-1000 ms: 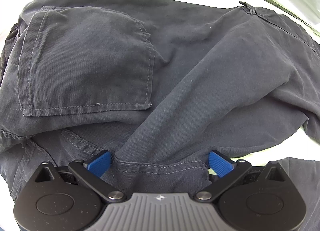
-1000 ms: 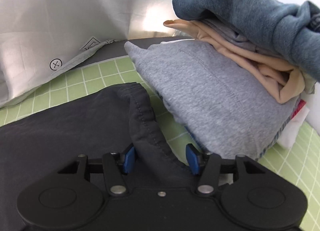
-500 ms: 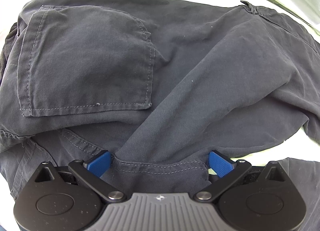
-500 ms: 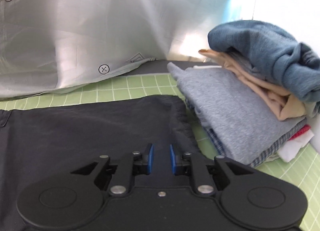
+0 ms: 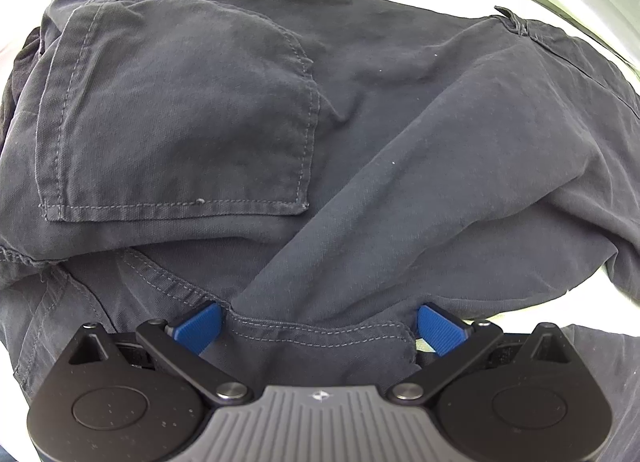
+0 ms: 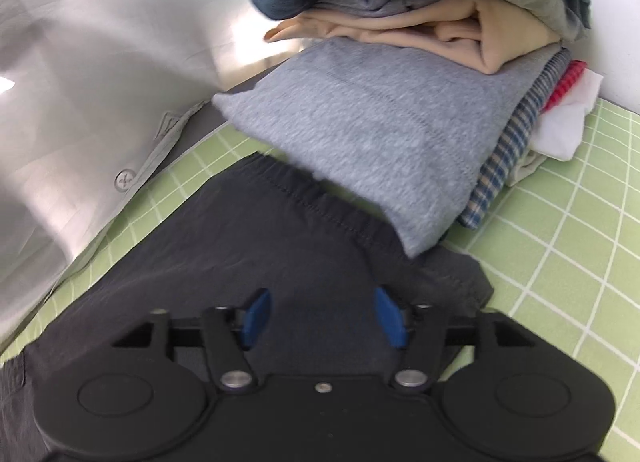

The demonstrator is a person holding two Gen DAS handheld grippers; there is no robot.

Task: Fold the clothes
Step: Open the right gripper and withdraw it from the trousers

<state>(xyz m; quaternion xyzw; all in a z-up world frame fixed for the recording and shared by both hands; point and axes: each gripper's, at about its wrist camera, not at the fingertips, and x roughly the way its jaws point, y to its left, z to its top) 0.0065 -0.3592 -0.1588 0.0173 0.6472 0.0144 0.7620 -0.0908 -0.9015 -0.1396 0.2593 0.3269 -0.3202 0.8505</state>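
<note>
Dark grey trousers (image 5: 360,122) lie spread over the green worktop (image 6: 560,222), with the back pocket (image 5: 176,114) facing up and one leg lying across the seat.

The left tongs (image 5: 320,326) look just as they did a second ago. They are spread wide, with a trouser hem lying loose between the blue pads (image 5: 198,326). They are not pinching it.

The right tongs (image 6: 320,318) are the ones that changed. A second ago they were apart with a raised hem between them. Half a second ago the pads were nearly together over the flat cloth. Now they are wide apart again, with nothing squeezed between them. They sit low over a trouser leg (image 6: 260,242). The view has swung too, so the stack (image 6: 380,122) of folded clothes looks much closer, and the picture is a bit smeared from moving fast.

The far hem of that leg now lies right against the grey top at the bottom of the stack. It looks like the right tongs let go of the cloth and it lies flat. The trousers are still long and not a neat small shape, so more folding seems needed.
</note>
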